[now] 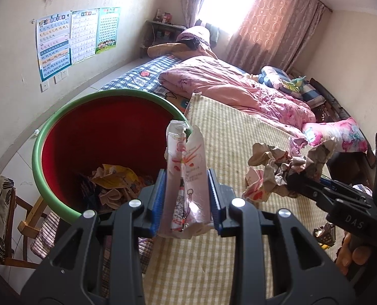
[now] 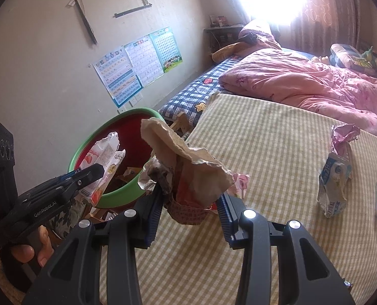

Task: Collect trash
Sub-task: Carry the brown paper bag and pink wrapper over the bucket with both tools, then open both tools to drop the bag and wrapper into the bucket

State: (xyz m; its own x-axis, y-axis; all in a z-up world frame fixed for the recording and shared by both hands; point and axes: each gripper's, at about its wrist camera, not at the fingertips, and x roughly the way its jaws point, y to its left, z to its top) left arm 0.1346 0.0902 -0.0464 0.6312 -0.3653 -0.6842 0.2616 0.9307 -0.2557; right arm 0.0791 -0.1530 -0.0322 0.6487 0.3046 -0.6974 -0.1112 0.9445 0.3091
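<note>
Wrapper [image 1: 186,178] between left fingers [image 1: 156,203]

Each gripper [image 1: 187,198] [image 2: 191,203] is black, with blue ribbed pads [image 1: 156,198], silver screws and white lettering.

Left wrist view: looks forward-down along own fingers, close over bed edge, red bin [image 1: 92,137] near at 10 o'clock, window far at 12. Right wrist view: same heading, from further right. Shared: bin [image 2: 127,132], wall posters [image 1: 74,35], pink quilt [image 2: 302,81]
</note>
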